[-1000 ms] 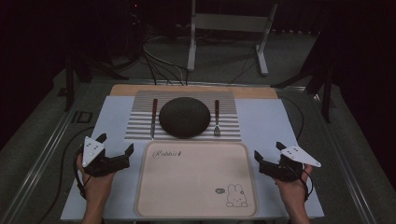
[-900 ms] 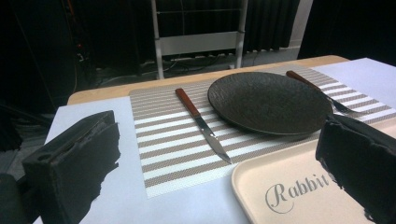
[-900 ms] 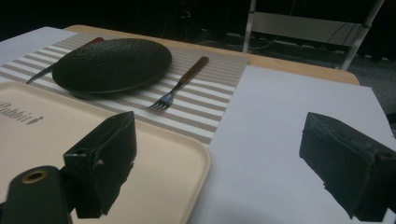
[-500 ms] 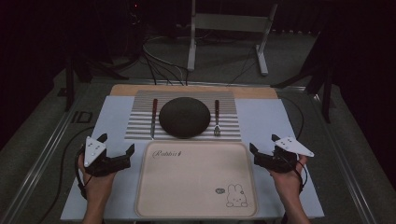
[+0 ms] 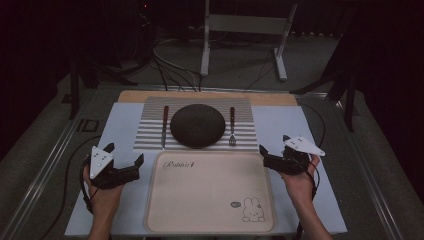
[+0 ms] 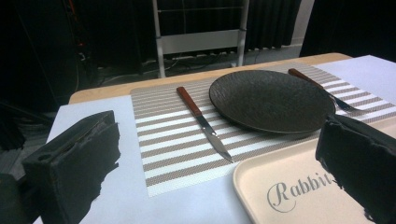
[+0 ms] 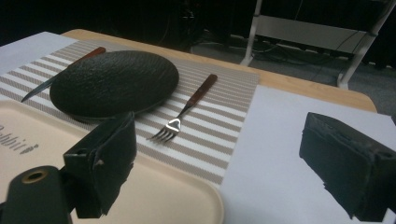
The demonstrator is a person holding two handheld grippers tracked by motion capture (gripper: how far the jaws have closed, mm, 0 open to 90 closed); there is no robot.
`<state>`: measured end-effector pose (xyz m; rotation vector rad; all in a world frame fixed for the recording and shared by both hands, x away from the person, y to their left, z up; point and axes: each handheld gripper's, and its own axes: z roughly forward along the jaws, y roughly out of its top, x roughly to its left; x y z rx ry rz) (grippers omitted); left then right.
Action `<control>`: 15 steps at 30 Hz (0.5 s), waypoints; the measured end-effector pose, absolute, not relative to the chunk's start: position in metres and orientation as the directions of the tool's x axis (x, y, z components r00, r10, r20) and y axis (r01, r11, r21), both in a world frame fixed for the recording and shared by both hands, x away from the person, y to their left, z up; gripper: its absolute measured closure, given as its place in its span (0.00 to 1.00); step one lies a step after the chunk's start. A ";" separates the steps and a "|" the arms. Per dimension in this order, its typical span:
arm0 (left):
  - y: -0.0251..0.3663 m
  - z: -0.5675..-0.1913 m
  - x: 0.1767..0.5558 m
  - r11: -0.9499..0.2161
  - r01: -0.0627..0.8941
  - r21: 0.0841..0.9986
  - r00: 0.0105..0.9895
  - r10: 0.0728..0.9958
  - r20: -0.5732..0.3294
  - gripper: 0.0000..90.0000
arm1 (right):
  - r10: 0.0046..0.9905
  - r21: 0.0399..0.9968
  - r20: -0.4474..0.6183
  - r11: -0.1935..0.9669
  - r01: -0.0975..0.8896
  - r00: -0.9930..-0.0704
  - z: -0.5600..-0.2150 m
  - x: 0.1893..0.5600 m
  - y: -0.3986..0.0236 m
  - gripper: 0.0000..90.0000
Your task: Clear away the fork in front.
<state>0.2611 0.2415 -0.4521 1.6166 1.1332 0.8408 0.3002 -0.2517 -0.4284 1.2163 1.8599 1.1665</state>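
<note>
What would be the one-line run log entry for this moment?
left gripper: open, beside tray | right gripper: open, at tray corner | plate, knife, fork: untouched on mat

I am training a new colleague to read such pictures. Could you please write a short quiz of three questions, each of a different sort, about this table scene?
1. True or false: the dark plate rests on the beige tray.
2. Which piece of cutlery lies nearest the right gripper? A) the knife B) the fork C) a spoon
3. Fill in: both the left gripper and the right one have their jaws ____ and hold nothing.

Key
1. False: it sits on the striped placemat, behind the tray.
2. B
3. open
</note>
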 end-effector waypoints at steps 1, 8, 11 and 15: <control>0.242 -0.452 0.261 -0.112 0.284 0.952 0.333 0.943 0.011 0.00 | 0.922 0.908 -0.033 0.188 0.373 -0.385 -0.428 0.301 -0.251 0.12; 0.242 -0.452 0.261 -0.115 0.283 0.952 0.333 0.943 0.014 0.00 | 0.920 0.909 -0.042 0.197 0.367 -0.389 -0.420 0.315 -0.241 0.12; 0.242 -0.452 0.261 -0.116 0.283 0.952 0.334 0.943 0.016 0.00 | 0.920 0.911 -0.042 0.195 0.364 -0.389 -0.417 0.321 -0.237 0.12; 0.242 -0.452 0.261 -0.116 0.283 0.952 0.334 0.942 0.016 0.00 | 0.920 0.912 -0.044 0.197 0.361 -0.389 -0.413 0.330 -0.231 0.12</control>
